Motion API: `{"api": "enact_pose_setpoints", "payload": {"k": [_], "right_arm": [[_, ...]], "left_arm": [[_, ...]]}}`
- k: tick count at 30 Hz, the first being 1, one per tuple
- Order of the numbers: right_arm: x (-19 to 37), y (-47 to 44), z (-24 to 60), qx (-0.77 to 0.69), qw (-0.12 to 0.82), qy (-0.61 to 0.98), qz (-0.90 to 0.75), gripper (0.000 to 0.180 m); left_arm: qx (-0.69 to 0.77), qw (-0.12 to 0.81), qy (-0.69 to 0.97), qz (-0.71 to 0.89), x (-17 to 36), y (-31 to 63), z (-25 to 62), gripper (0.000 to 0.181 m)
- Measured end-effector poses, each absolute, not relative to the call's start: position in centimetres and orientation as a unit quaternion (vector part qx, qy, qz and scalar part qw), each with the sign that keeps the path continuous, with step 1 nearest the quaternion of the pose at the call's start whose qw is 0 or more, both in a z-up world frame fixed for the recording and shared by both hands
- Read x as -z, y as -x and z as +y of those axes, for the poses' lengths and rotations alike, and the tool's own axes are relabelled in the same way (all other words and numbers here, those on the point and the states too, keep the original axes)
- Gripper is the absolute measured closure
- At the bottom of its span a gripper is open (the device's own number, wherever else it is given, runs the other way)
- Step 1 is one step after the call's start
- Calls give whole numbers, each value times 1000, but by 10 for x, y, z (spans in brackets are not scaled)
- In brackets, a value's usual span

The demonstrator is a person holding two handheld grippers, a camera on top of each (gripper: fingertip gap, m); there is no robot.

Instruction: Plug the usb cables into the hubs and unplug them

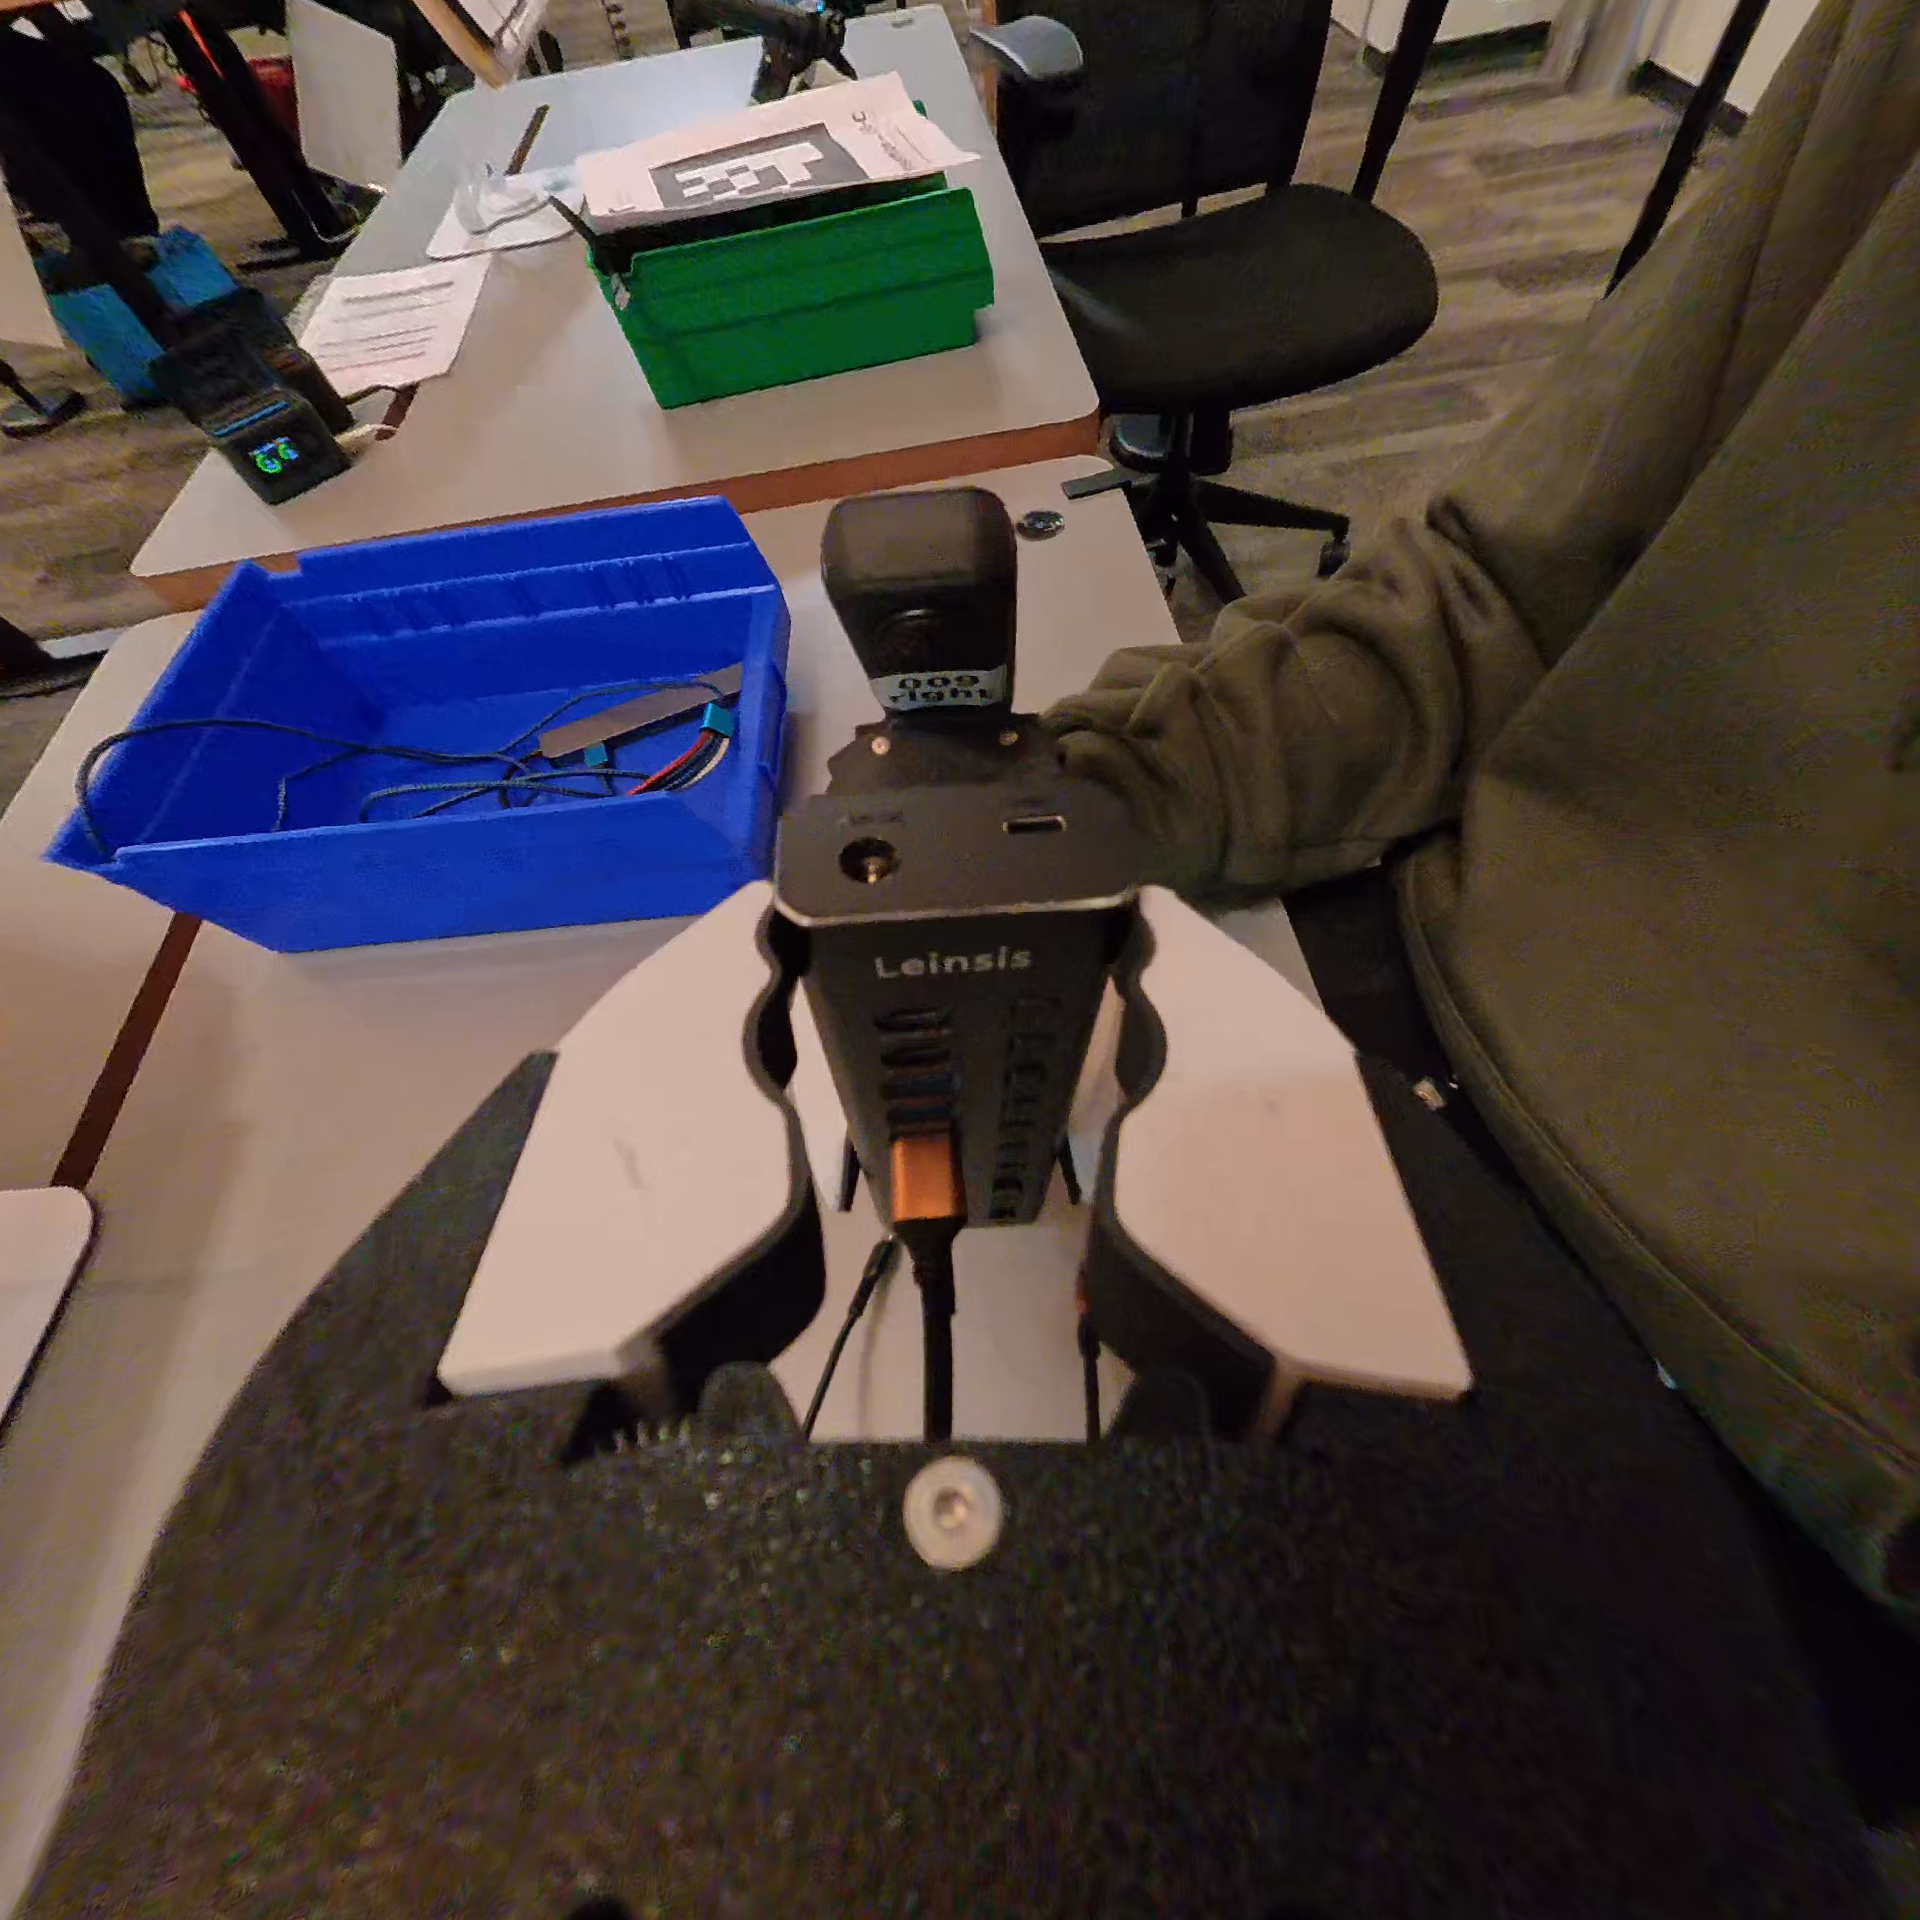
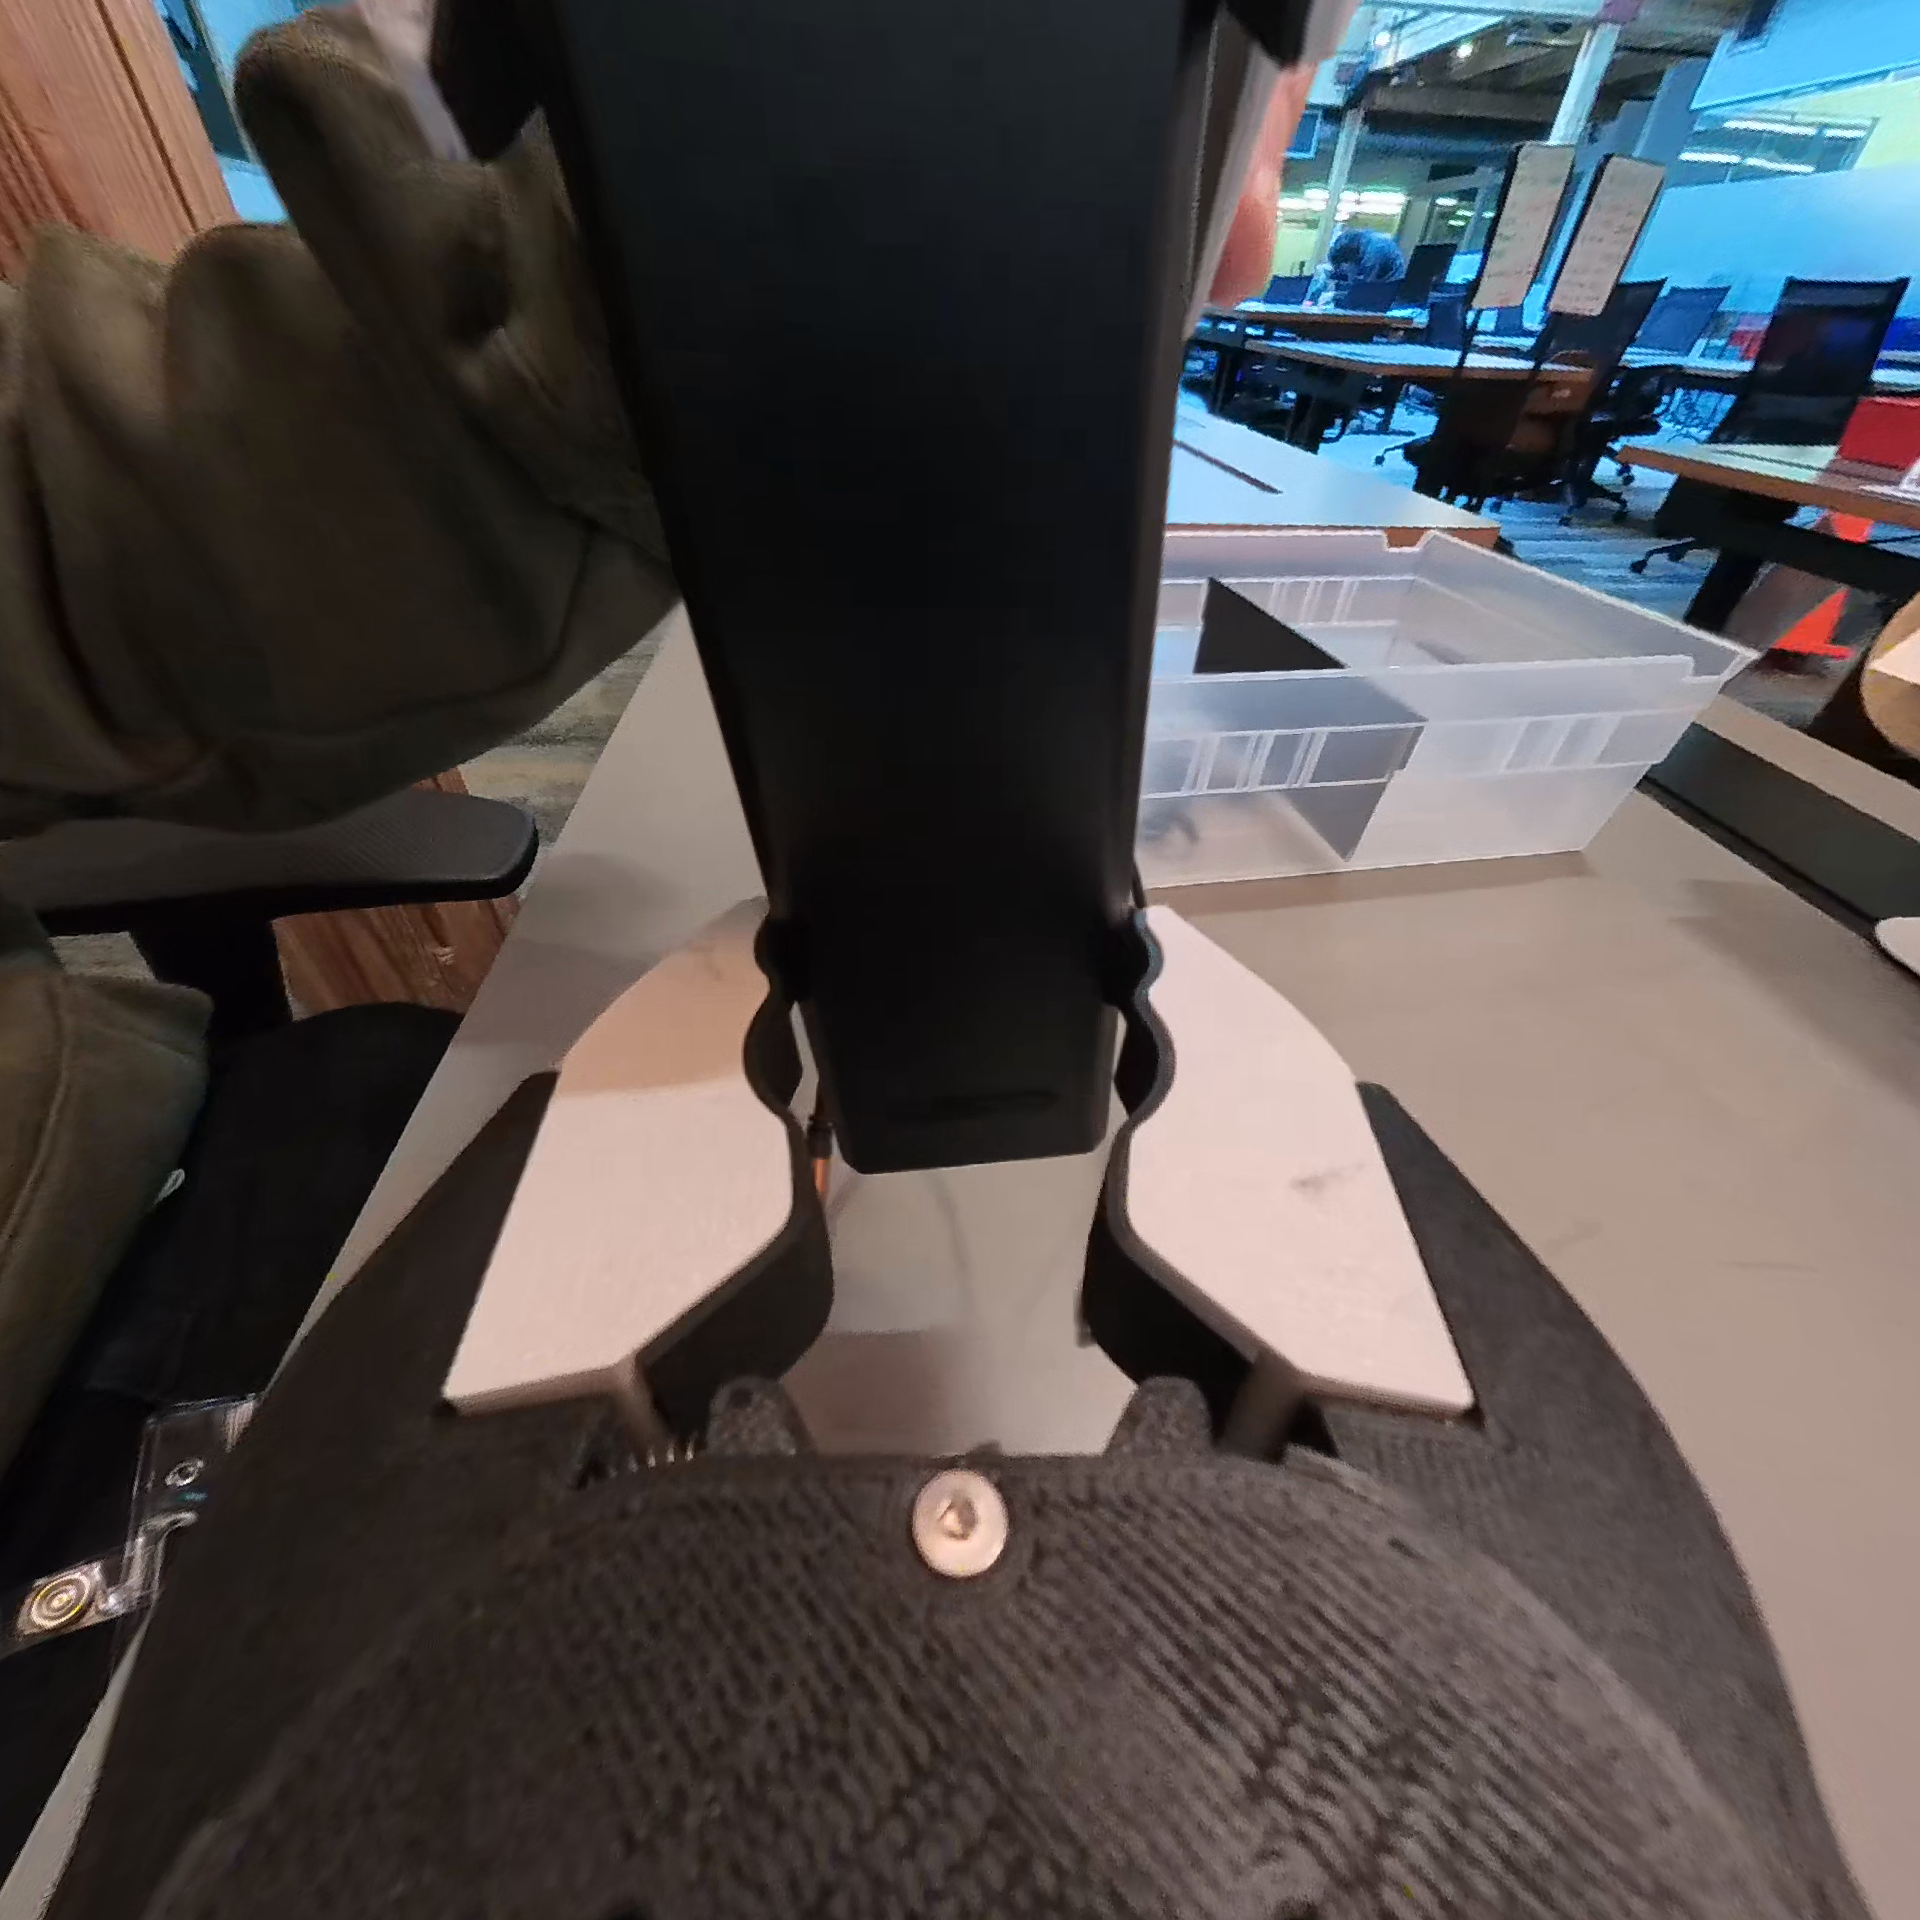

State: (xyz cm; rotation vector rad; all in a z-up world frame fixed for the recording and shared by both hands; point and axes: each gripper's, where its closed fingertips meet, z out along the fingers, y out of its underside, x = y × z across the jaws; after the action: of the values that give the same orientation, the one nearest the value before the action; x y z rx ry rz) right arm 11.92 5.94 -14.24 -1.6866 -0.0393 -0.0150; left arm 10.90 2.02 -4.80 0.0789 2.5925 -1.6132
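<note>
I hold a black USB hub [image 1: 956,997] between both of my grippers, above the grey worktop [image 1: 312,1091]. My left gripper [image 1: 951,940] has its fingers clamped on the hub's two long sides, just below the end that carries a round socket and a small slot port. My right gripper [image 2: 951,961] is clamped on the same hub [image 2: 914,623] from the opposite side, its fingers pressing the plain back of the housing near one end. In the left wrist view, the right gripper's camera [image 1: 920,603] rises just behind the hub, with my olive sleeve [image 1: 1299,727] beside it.

A copper-coloured USB plug [image 1: 928,1179] sits in the port of the hub's column nearest my left palm, and its black cable [image 1: 938,1340] runs down toward me.

A blue bin [image 1: 436,727] stands near the worktop's far left edge with more cables [image 1: 468,779] and a flat grey hub [image 1: 634,717] lying in it. A green bin [image 1: 800,291] with papers on top sits on the next table [image 1: 540,416] beyond. In the right wrist view, a clear divided bin [image 2: 1455,707] stands on the worktop past the hub.
</note>
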Motion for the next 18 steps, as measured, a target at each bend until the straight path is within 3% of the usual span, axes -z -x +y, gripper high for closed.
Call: {"api": "enact_pose_setpoints", "payload": {"k": [10,15,18], "right_arm": [[132,-132,46,9,688,725,4,119],[133,-151,24,30,685,727,30,119],[135,-162,12,34,688,723,51,119]], "left_arm": [[531,133,38,836,44,-131,27,105],[552,205,81,804,23,-140,50,113],[496,288,179,799,27,-166,103,127]]}}
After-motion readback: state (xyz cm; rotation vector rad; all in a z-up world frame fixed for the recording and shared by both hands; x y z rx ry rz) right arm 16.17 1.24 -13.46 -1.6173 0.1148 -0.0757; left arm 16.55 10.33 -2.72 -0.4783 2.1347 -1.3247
